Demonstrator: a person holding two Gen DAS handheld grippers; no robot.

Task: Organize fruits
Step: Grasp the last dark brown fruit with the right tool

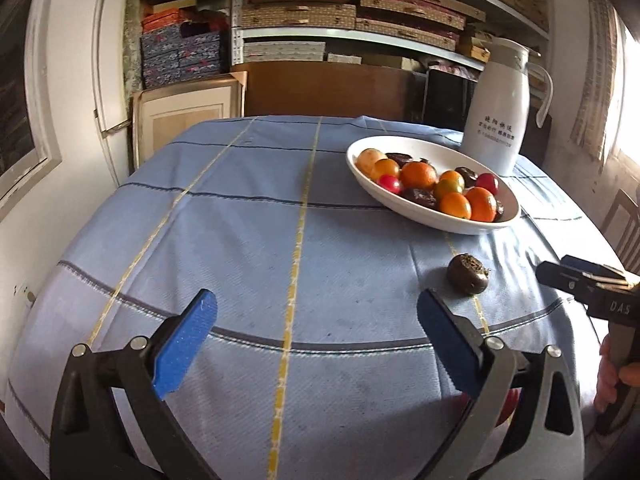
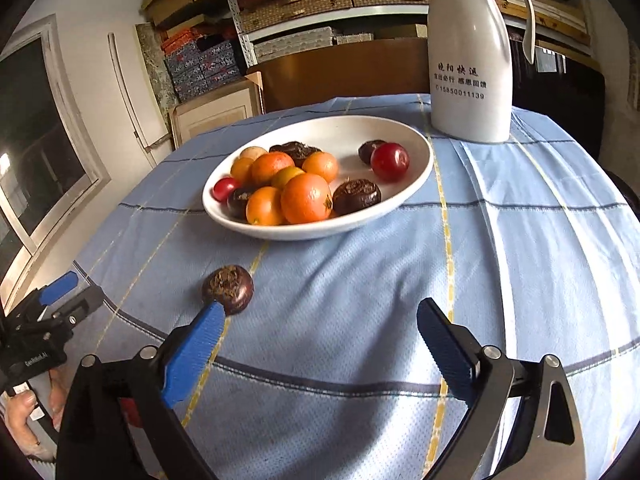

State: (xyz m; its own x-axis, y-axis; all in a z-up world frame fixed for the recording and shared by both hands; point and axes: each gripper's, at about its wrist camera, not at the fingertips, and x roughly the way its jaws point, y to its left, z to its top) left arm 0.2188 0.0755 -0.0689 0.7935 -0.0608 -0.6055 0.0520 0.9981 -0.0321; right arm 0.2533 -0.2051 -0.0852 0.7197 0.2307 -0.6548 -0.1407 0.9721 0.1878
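Both grippers, left (image 1: 316, 316) & right (image 2: 320, 328), hover w/ jaws wide apart, gripping nothing. Dark loose fruit (image 2: 228, 289) sits on surface at 6 o'clock of fruit bowl (image 2: 416, 178), touching right's left fingertip (image 2: 208, 320).

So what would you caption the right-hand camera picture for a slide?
Open right gripper nears a dark brown fruit lying on the blue tablecloth, short of the white bowl of fruit.

Woven matt cloth (image 2: 520, 260) on counter; bowl (image 2: 420, 168) glossy white, probably ceramic; loose dark fruit (image 2: 228, 289) rough-topped; claw pads (image 2: 192, 356) ribbed blue.
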